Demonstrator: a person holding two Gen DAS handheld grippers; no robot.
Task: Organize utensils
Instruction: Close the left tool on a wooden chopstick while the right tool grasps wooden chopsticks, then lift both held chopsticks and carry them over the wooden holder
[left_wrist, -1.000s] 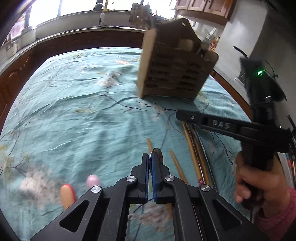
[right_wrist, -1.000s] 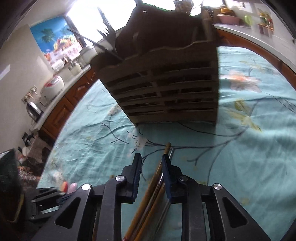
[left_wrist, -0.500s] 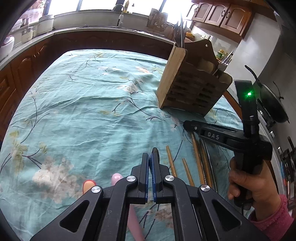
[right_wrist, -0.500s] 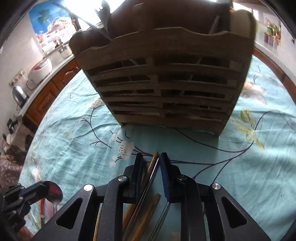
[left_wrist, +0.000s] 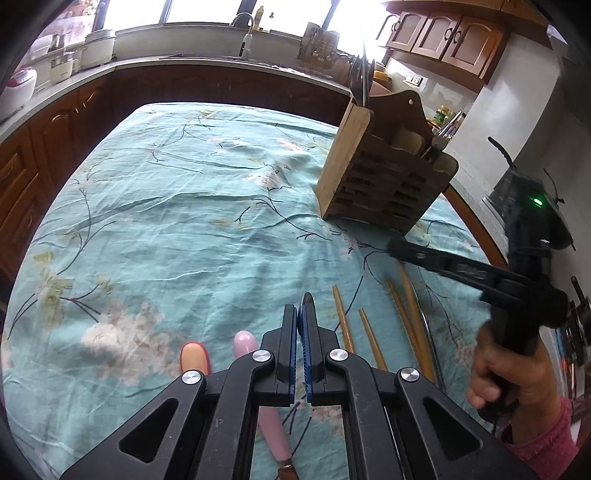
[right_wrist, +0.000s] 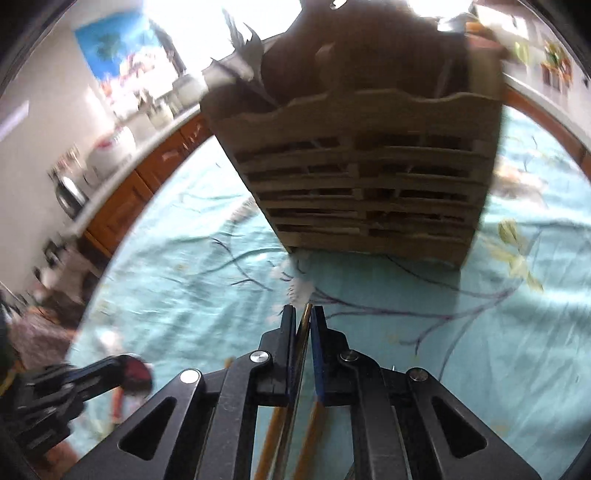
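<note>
A wooden slatted utensil holder (left_wrist: 384, 184) stands on the teal floral tablecloth (left_wrist: 184, 229), with forks and other utensils standing in it; it fills the top of the right wrist view (right_wrist: 369, 192). My left gripper (left_wrist: 303, 306) is shut on a metal spoon (left_wrist: 307, 300), whose bowl (right_wrist: 135, 369) shows in the right wrist view. My right gripper (right_wrist: 303, 314) is shut on a wooden chopstick (right_wrist: 305, 317), low over the cloth in front of the holder. Several chopsticks (left_wrist: 406, 314) lie on the cloth below it.
An orange handle (left_wrist: 194, 360) and a pink-handled utensil (left_wrist: 258, 387) lie on the cloth by my left gripper. Dark wood counters with a sink (left_wrist: 243, 55) and pots (left_wrist: 96, 44) surround the table. A stove area (left_wrist: 532, 206) is at the right.
My right gripper has closed on a chopstick that lay between its open fingers. My left gripper, still holding the spoon, has drawn back from the holder.
</note>
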